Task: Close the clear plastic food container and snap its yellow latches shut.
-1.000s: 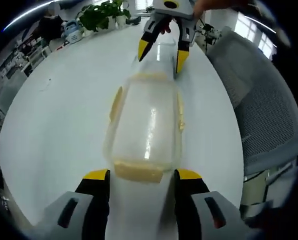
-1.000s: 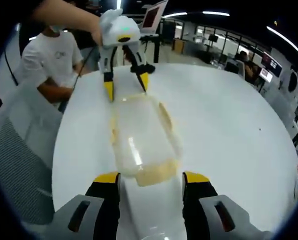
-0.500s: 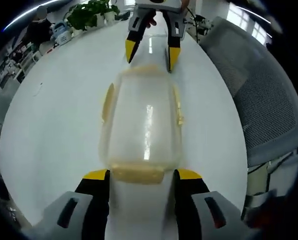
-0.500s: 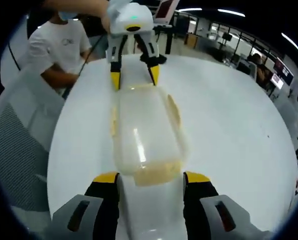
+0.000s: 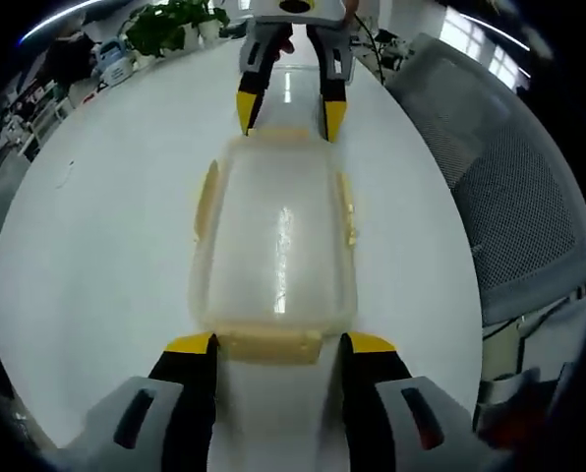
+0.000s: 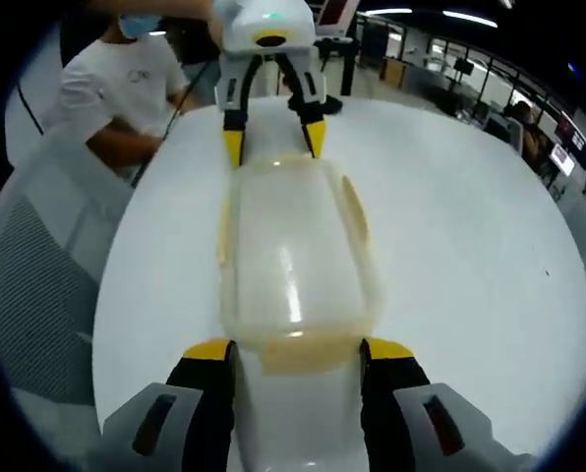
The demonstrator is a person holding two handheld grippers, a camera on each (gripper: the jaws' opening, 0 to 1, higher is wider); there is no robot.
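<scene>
**Container lies lengthwise between the two grippers**

In the left gripper view the clear container (image 5: 275,236) sits mid-frame on the white tabletop (image 5: 96,236), its long axis running from bottom to top. The left gripper (image 5: 276,346), jaws spread, straddles the near-end yellow latch (image 5: 269,344); the right gripper (image 5: 285,110), also spread, brackets the far end at the top. Side latches (image 5: 206,200) stand out from the walls. Each gripper looks equally close to its own end, so each would likely press the end latch before it.
</scene>
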